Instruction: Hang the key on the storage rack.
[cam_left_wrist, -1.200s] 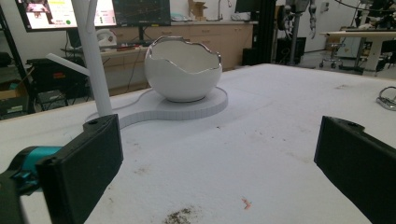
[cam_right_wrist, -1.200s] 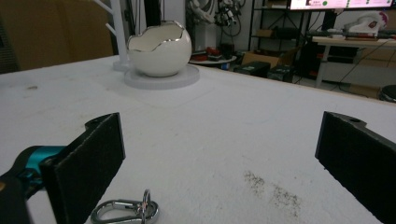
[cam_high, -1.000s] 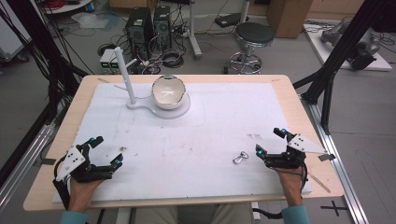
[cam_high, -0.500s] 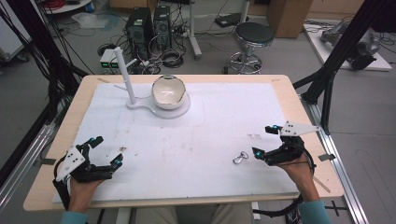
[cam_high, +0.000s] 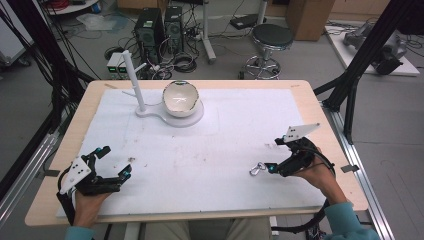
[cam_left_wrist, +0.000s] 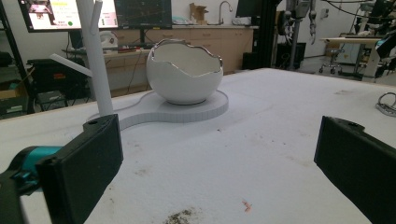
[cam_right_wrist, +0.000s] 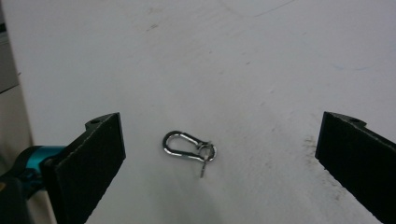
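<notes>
A small silver carabiner clip (cam_high: 257, 170) lies on the white mat at the front right. My right gripper (cam_high: 274, 155) is open just right of it, tilted down toward it. In the right gripper view the clip (cam_right_wrist: 189, 145) lies flat between and slightly beyond the wide-apart jaws of the right gripper (cam_right_wrist: 224, 135), touching neither. My left gripper (cam_high: 114, 161) rests open at the front left with nothing in it. The left gripper (cam_left_wrist: 219, 177) faces a white egg-shaped bowl (cam_left_wrist: 184, 74) and a white post (cam_left_wrist: 95, 56).
The bowl (cam_high: 180, 97) sits on a flat white stand (cam_high: 165, 119) at the back of the table, with the branched post (cam_high: 134, 80) rising at its left. The white mat (cam_high: 220, 135) covers most of the wooden tabletop (cam_high: 320, 115). Small dirt specks mark the mat.
My right gripper has lifted, swung left and tipped down over the clip. The left gripper and the clip have stayed where they were.
</notes>
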